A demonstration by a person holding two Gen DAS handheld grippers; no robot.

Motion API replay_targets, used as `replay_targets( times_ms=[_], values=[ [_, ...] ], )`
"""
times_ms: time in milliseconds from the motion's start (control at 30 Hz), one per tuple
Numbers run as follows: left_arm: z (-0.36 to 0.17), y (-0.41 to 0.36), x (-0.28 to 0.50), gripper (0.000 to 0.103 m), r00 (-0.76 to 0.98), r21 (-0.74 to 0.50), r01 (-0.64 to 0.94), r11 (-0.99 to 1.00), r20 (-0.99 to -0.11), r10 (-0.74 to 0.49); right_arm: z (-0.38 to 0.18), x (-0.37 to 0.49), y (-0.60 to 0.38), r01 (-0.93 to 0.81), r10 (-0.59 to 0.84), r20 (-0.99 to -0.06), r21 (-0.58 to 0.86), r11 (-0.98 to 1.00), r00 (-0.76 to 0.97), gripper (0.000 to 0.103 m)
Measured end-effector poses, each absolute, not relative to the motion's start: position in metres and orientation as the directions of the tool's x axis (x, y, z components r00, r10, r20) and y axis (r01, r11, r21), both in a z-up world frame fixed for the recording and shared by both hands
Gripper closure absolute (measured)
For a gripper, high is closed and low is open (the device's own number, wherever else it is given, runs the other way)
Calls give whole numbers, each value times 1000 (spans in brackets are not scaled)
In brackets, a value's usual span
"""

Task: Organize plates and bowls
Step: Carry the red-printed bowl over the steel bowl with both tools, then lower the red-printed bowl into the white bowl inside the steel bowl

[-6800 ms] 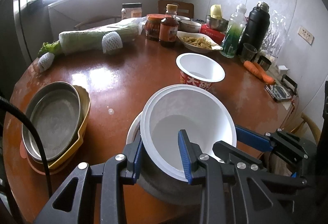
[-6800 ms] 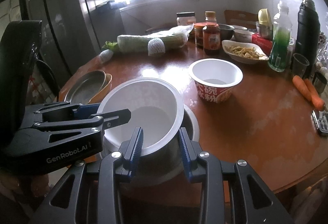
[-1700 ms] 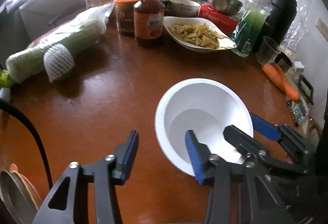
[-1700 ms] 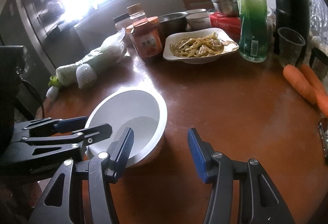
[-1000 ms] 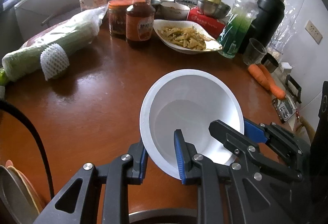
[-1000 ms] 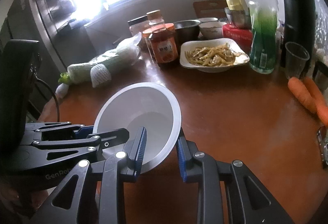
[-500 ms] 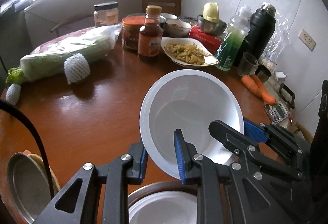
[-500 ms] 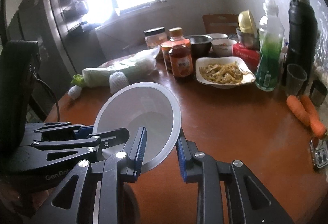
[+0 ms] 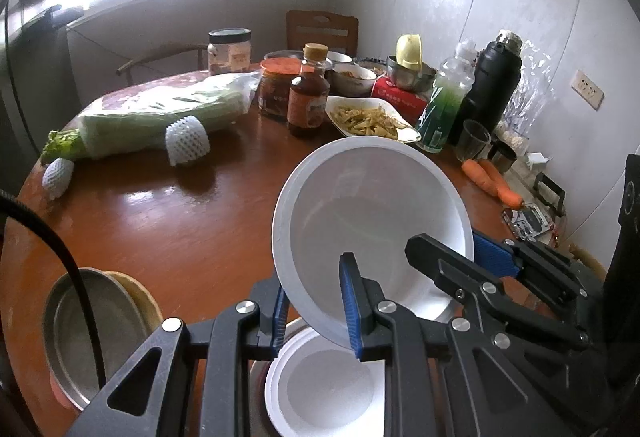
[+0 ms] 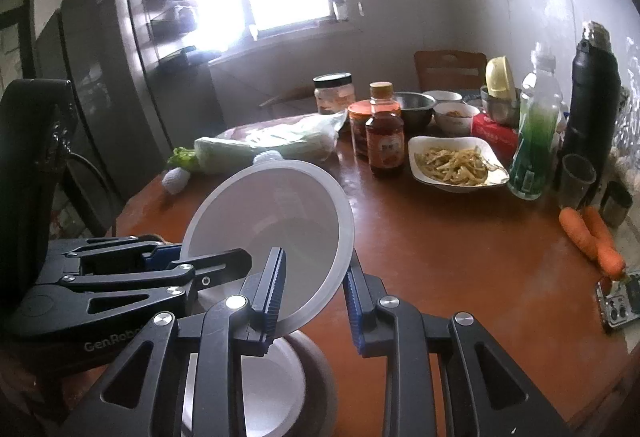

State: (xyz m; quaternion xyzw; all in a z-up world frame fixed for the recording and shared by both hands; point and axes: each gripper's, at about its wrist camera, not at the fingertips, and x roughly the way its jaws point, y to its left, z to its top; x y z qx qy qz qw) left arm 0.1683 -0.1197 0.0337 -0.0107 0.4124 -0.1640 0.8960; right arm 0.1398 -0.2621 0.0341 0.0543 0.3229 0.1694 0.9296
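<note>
Round wooden table, cluttered at twelve o'clock; left gripper and right gripper both clamp white bowl above stacked bowl at six o'clock; lower level, centred.

- Left gripper — jaws clamped on rim of white bowl, pitched downward.
- Right gripper — jaws clamped on the opposite rim, bowl raised off the table.
</note>
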Motion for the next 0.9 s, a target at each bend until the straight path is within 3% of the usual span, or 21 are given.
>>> replay_targets(
  times_ms=[900],
  values=[
    [37,-103,98,78,636,-143,249,958,-722,-273,55,73,-245,-348,387,-562,181,920,731,74]
  ],
)
